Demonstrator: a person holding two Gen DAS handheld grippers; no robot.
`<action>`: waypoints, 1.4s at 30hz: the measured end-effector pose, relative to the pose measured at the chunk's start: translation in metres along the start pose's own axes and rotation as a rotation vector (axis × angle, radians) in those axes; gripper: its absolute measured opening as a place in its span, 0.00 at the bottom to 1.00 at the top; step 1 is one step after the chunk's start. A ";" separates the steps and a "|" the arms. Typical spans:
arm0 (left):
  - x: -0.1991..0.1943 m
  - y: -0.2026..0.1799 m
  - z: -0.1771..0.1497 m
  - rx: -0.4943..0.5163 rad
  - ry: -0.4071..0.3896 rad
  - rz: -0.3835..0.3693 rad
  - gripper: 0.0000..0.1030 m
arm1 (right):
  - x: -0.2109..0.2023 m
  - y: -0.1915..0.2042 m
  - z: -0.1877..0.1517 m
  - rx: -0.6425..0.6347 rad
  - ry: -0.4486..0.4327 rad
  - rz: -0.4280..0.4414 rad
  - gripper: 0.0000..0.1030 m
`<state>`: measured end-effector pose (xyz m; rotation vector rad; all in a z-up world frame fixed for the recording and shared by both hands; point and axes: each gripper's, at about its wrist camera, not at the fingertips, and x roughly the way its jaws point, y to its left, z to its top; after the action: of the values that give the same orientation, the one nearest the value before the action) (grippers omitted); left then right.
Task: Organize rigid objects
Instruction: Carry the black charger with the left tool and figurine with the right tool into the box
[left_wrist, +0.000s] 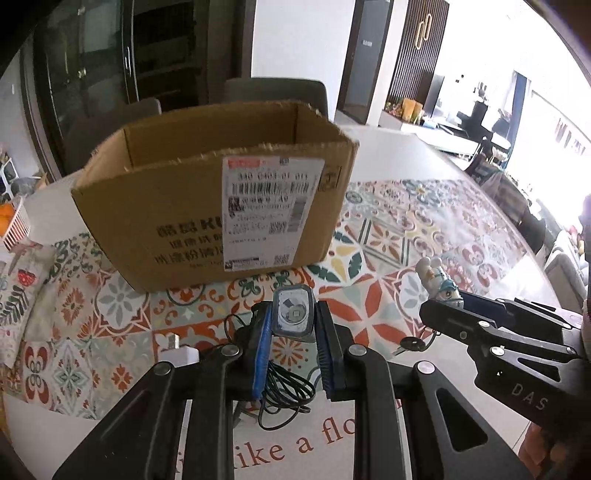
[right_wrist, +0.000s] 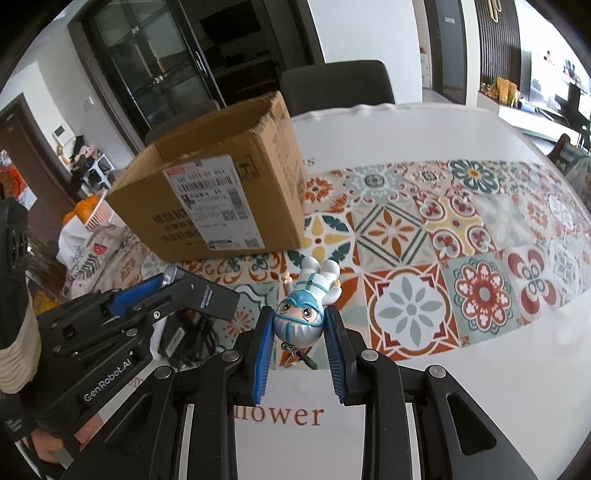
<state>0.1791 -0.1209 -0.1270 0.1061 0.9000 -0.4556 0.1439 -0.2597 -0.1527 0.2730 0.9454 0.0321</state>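
- The cardboard box was the goal for both held things; it stood open-topped on the patterned tablecloth, ahead of both claws and farther from them than anything else on the cloth.
- The left gripper was clamped on a small grey-blue device, its long axis running along the fingers toward the box, window face up.
- That load sat just short of the box's labelled front wall and below its rim, so I judged the coming move to need lift before any forward travel.
- The right gripper pinched a small white figurine by the head, body and legs pointing away toward the box's right corner.
- The left claw lay nearer the box's middle; the right one faced its right end, with open cloth beyond on its right.
- The front rim was ragged and torn, a likely snag for a low pass.
- Beneath the claws lay a black cable, a white plug and a key, not yet cleared away.
- The two grippers stood close side by side, so room between them was tight.
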 end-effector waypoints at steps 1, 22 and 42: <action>-0.003 0.001 0.001 -0.003 -0.010 -0.001 0.22 | -0.002 0.002 0.002 -0.004 -0.006 0.003 0.27; -0.081 0.035 0.045 -0.028 -0.223 0.043 0.22 | -0.048 0.063 0.053 -0.130 -0.178 0.078 0.27; -0.069 0.085 0.114 -0.071 -0.268 0.076 0.22 | -0.031 0.106 0.133 -0.258 -0.260 0.101 0.27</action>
<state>0.2619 -0.0522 -0.0107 0.0132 0.6454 -0.3562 0.2420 -0.1910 -0.0285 0.0824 0.6601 0.2053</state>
